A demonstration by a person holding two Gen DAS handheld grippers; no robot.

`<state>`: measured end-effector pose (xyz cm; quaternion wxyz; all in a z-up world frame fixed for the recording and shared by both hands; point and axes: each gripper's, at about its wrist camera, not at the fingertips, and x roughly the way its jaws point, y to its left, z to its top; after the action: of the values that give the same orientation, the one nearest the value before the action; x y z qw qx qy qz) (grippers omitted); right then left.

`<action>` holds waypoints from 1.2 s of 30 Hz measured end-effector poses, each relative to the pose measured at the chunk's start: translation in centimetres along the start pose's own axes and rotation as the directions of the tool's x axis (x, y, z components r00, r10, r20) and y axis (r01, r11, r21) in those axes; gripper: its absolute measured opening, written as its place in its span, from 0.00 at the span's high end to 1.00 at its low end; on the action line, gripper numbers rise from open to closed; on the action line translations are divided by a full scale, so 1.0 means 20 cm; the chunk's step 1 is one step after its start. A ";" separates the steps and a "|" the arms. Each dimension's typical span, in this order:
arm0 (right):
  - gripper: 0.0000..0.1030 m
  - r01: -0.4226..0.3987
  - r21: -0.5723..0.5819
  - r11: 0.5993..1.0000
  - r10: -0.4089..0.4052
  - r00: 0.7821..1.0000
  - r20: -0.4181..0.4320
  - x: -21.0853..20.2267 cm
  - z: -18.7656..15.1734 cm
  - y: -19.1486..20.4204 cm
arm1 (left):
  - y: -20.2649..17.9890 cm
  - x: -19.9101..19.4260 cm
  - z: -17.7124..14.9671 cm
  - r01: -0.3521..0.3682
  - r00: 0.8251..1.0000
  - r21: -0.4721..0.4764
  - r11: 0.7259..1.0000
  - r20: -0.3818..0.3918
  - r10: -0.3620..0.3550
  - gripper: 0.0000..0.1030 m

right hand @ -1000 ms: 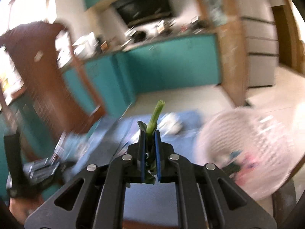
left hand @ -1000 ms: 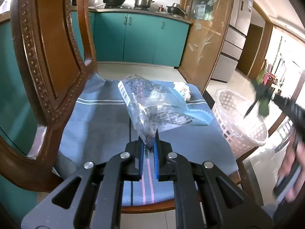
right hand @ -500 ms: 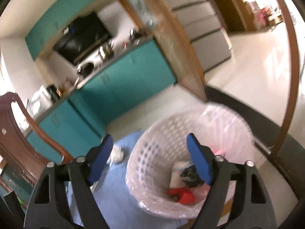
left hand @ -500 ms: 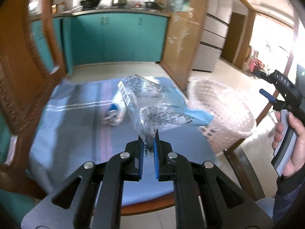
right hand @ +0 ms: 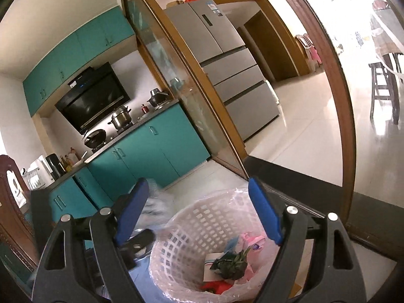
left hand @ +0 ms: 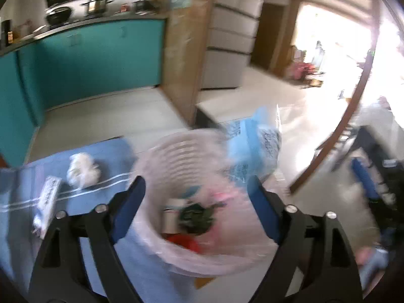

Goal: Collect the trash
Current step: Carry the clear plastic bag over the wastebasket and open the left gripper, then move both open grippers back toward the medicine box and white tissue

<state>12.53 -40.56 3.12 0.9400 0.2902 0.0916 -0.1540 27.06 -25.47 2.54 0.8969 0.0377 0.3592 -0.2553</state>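
A white lattice basket (left hand: pixel 174 161) with a pink liner stands at the edge of the blue cloth. My left gripper (left hand: pixel 195 180) hangs over it, its jaws opening, nothing between them. The clear and blue plastic bag (left hand: pixel 255 146) is loose in the air, blurred, just past the right fingertip by the basket's far rim. My right gripper (right hand: pixel 197 183) is open and empty above the basket (right hand: pixel 192 227). The green vegetable scrap (right hand: pixel 232 262) lies inside on paper and red trash. The bag (right hand: pixel 156 202) also shows as a blur on the left.
On the blue cloth (left hand: pixel 106 151) lie a crumpled white tissue (left hand: pixel 83 166) and a small printed packet (left hand: pixel 48 197). A dark wooden chair back (right hand: pixel 10 202) stands at far left. Teal cabinets, a glass partition and a fridge stand behind; pale floor tiles stretch to the right.
My left gripper swung right from the chair seat to over the basket and let go of the plastic bag. My right gripper opened and dropped the green stalk into the basket.
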 end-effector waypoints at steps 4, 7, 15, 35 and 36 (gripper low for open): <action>0.23 -0.021 -0.014 1.000 0.020 0.999 -0.035 0.03 -0.01 0.03 | 0.19 -0.07 -0.13 -0.043 0.999 -0.057 0.997 -0.018 0.042 0.17; 0.23 -0.045 -0.036 0.998 0.043 0.997 -0.070 0.05 -0.04 0.08 | 0.37 -0.23 -0.25 -0.080 0.997 -0.091 0.993 0.010 0.081 0.13; 0.23 -0.185 -0.253 0.949 0.116 0.957 -0.267 0.08 -0.28 0.49 | 0.79 -0.65 -0.54 -0.254 0.960 -0.184 0.950 0.074 0.271 0.08; 0.23 -0.313 -0.438 0.843 0.090 0.884 -0.459 0.04 -0.73 0.89 | 0.92 -0.67 -0.69 -0.257 0.962 -0.219 0.941 0.035 0.271 0.08; 0.23 -0.313 -0.438 0.843 0.090 0.884 -0.459 0.04 -0.73 0.89 | 0.92 -0.67 -0.70 -0.259 0.962 -0.219 0.941 0.033 0.272 0.08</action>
<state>18.20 -18.51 0.22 0.9512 0.0712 0.2971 0.0434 19.11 -0.15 -0.96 0.9327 -0.0184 0.3479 -0.0933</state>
